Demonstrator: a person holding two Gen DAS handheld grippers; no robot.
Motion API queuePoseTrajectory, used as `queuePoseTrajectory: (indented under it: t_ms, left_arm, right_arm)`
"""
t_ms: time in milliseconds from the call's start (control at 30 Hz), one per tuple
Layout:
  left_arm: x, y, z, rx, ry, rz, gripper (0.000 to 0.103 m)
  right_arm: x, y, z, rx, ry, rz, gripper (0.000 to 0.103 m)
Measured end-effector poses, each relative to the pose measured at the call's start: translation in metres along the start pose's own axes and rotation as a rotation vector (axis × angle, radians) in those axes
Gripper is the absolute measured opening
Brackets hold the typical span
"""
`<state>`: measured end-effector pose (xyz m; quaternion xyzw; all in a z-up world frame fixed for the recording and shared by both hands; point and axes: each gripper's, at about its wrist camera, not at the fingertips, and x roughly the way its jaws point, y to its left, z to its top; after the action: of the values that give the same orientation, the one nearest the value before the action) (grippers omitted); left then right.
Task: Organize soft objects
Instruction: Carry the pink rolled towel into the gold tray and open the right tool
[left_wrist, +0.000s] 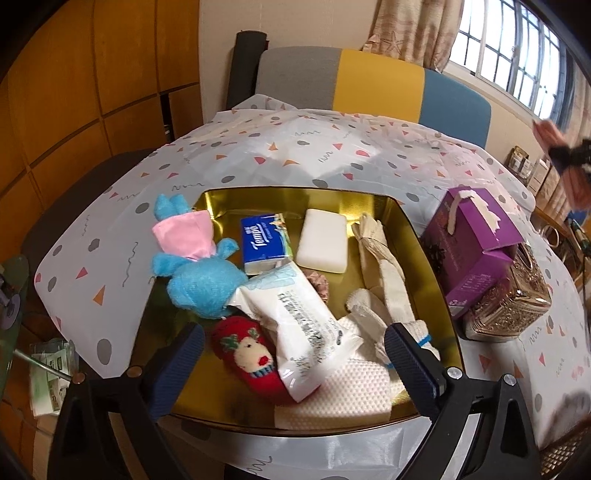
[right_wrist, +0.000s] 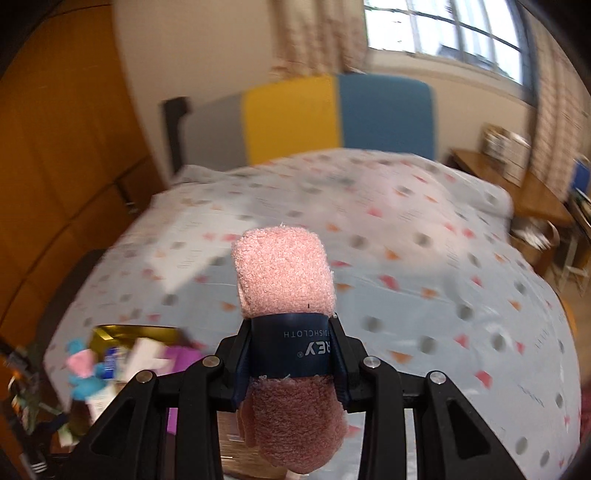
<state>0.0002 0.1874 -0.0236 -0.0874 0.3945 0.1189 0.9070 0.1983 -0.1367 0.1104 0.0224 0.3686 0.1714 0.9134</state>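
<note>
The right gripper (right_wrist: 291, 350) is closed tight on a rolled pink dishcloth (right_wrist: 284, 273), its two fingers pinching the dark blue paper band around the roll's middle. The roll stands upright between them, held in the air above the patterned tablecloth (right_wrist: 424, 258), touching nothing else.

The left gripper (left_wrist: 293, 350) hangs wide open over the near edge of the gold tray (left_wrist: 258, 201) and grips nothing. Between and just past its spread fingers lie a red reindeer sock (left_wrist: 251, 360), a white wipes pack (left_wrist: 299, 325), a white dimpled cloth (left_wrist: 351, 391) and cream knit gloves (left_wrist: 384, 266). Farther back in the tray sit a blue tissue packet (left_wrist: 262, 242) and a white sponge (left_wrist: 323, 240). A blue plush toy (left_wrist: 195, 262) straddles the tray's left rim. A purple box (left_wrist: 471, 240) leans at the tray's right edge, against a metallic basket (left_wrist: 513, 306).
</note>
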Motion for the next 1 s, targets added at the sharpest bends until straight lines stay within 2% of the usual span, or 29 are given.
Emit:
queuePoseTrajectory:
  t_ms: [167,200,433,633,767,900,1000]
  left_arm:
    - [-0.005,0.019,0.002,-0.04,-0.024,0.026,0.102]
    - [-0.006,0.024,0.002,-0.052,-0.028,0.034,0.103]
    - [-0.012,0.053,0.002,-0.123,-0.046,0.078,0.103]
    - [-0.015,0.058,0.003,-0.126,-0.056,0.089,0.103]
    - [-0.013,0.057,0.003,-0.123,-0.051,0.087,0.103]
    - [-0.011,0.056,0.002,-0.12,-0.048,0.084,0.103]
    - [-0.01,0.055,0.002,-0.123,-0.049,0.08,0.103]
  right_arm:
    - [0.005,0.075,-0.002,-0.1,0.023,0.13,0.036]
    - [0.009,0.093,-0.005,-0.122,0.047,0.172,0.036]
    - [0.041,0.188,-0.045,-0.253,0.171,0.326,0.036]
    - [0.104,0.232,-0.095,-0.262,0.334,0.32,0.036]
    - [0.142,0.231,-0.122,-0.209,0.403,0.287,0.037]
    - [0.168,0.224,-0.141,-0.187,0.442,0.231,0.037]
    - [0.175,0.22,-0.148,-0.184,0.44,0.225,0.039]
